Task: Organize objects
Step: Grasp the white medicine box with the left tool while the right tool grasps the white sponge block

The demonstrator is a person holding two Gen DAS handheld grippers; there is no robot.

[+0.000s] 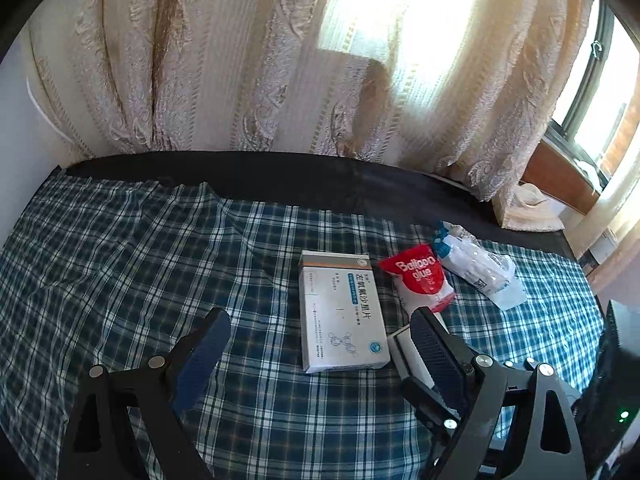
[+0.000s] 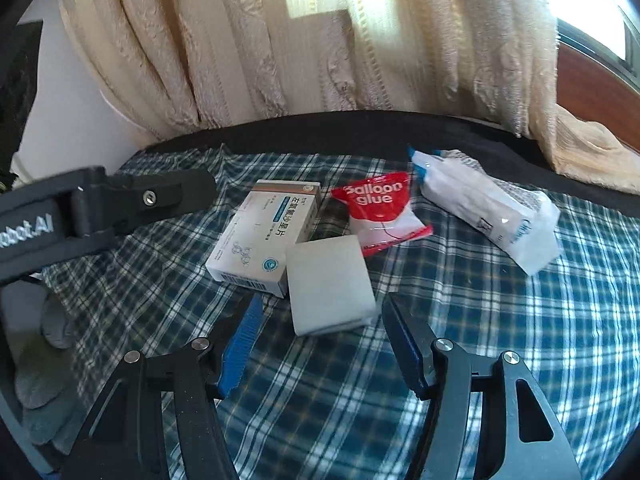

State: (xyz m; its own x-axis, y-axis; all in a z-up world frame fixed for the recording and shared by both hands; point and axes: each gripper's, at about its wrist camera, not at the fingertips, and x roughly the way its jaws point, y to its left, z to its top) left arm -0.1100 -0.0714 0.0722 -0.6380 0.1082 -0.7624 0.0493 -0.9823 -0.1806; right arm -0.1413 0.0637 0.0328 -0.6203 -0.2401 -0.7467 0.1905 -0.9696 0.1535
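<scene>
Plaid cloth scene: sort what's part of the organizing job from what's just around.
Job items:
white cardboard medicine box
flat white square pack
red-and-white balloon glue packet
clear plastic wrapped white pack

Just around:
cream patterned curtain
blue plaid cloth

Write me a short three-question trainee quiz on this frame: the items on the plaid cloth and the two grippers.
1. True or false: the right gripper is clamped on the white pad.
2. Which item lies between the medicine box and the white-and-blue packet? A) a pair of scissors B) the red balloon glue packet C) a cup
3. In a word, how do the jaws of the left gripper stand?

Key
1. False: its jaws stand apart, with the pad just ahead of the tips and not pressed.
2. B
3. Open, with nothing held.
</scene>
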